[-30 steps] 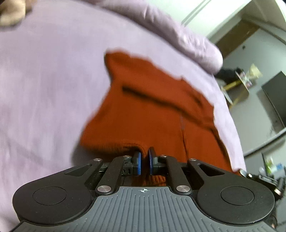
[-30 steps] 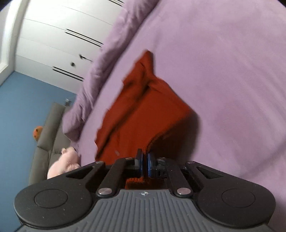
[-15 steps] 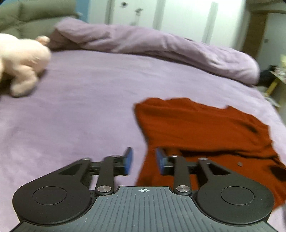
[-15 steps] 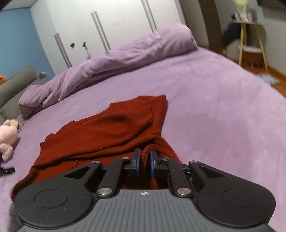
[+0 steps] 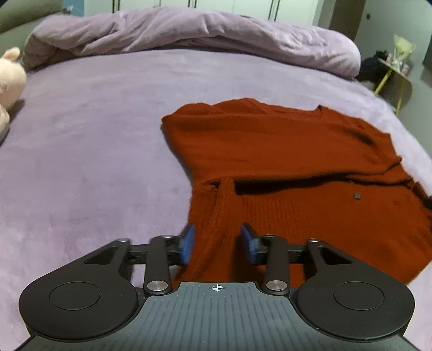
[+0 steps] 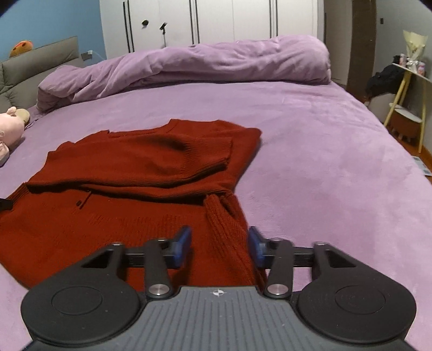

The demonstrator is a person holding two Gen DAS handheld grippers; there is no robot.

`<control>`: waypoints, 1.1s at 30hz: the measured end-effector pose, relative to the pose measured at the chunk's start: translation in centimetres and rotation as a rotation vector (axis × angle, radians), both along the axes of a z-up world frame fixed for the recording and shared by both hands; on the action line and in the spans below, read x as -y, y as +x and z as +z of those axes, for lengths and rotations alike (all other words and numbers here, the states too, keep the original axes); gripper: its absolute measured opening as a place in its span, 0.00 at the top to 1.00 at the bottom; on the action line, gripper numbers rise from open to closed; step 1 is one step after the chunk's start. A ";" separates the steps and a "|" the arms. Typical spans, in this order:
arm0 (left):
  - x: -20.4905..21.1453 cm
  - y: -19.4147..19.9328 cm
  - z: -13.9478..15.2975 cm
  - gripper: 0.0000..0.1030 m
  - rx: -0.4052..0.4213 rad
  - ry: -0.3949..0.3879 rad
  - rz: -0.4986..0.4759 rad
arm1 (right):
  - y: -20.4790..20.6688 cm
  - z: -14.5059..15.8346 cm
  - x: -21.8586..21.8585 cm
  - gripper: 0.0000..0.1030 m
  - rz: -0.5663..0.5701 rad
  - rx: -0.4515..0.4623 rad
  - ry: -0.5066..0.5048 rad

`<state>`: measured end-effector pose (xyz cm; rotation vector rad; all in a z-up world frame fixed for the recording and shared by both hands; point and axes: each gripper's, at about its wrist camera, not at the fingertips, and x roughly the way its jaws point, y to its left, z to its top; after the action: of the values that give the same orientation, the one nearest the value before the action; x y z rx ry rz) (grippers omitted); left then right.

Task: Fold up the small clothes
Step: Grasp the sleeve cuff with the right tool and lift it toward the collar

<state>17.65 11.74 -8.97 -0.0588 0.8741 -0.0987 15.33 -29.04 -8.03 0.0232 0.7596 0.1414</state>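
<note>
A rust-red knit sweater point(image 5: 283, 151) lies flat on the purple bed point(image 5: 81, 148), with one sleeve point(image 6: 189, 154) folded across its body. My left gripper point(image 5: 218, 243) hovers over the sweater's near left corner. Its jaws are closing, a ridge of knit lies between the blue pads, and they do not press on it. My right gripper point(image 6: 218, 244) sits over the near right corner of the sweater point(image 6: 135, 162). Its jaws are opening, and a raised fold of knit lies loose between them.
A rolled purple duvet point(image 6: 202, 67) lines the far side of the bed point(image 6: 310, 162). A pink plush toy point(image 5: 9, 78) lies at the left edge. A yellow-legged side table point(image 6: 407, 89) stands off the bed to the right, with white wardrobe doors point(image 6: 216, 21) behind.
Both grippers were shut on the sweater's edge and carried it; both have since let go. The sweater has settled flat and both views have rolled level.
</note>
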 end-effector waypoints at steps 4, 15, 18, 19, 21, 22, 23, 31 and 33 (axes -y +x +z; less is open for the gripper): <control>0.4 0.0 0.3 0.90 0.008 0.019 -0.021 | 0.2 -0.6 -0.8 0.93 0.010 0.008 -0.072; 0.7 0.2 0.8 0.87 0.008 -0.046 -0.069 | -1.1 0.5 -0.4 0.93 0.014 0.086 -0.016; 1.2 0.3 0.2 0.69 -0.008 -0.031 -0.100 | -0.1 -0.5 -0.1 0.91 0.009 -0.003 0.005; 1.3 0.3 0.1 0.63 -0.004 -0.017 -0.113 | 0.0 -0.7 0.0 0.89 0.011 -0.019 0.015; 1.5 0.5 -0.1 0.58 -0.008 -0.002 -0.123 | 0.1 -0.7 -0.1 0.85 0.022 -0.023 0.009; 1.5 0.7 -0.3 0.56 -0.015 0.005 -0.124 | 0.2 -0.8 -0.2 0.82 0.030 -0.025 0.004; 1.5 0.8 -0.4 0.56 -0.019 0.005 -0.122 | 0.3 -0.8 -0.3 0.82 0.034 -0.031 0.001; 1.0 2.0 -0.5 0.92 -0.056 -0.047 -0.079 | 1.0 -1.2 -1.3 0.95 0.045 -0.032 -0.053; 0.7 1.6 1.5 0.92 0.000 -0.100 -0.074 | 0.8 -0.4 -1.4 0.95 0.059 -0.010 -0.042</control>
<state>19.26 11.06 -7.47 -0.1202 0.8709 -0.2115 16.14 -27.65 -8.46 -0.0386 0.7730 0.1816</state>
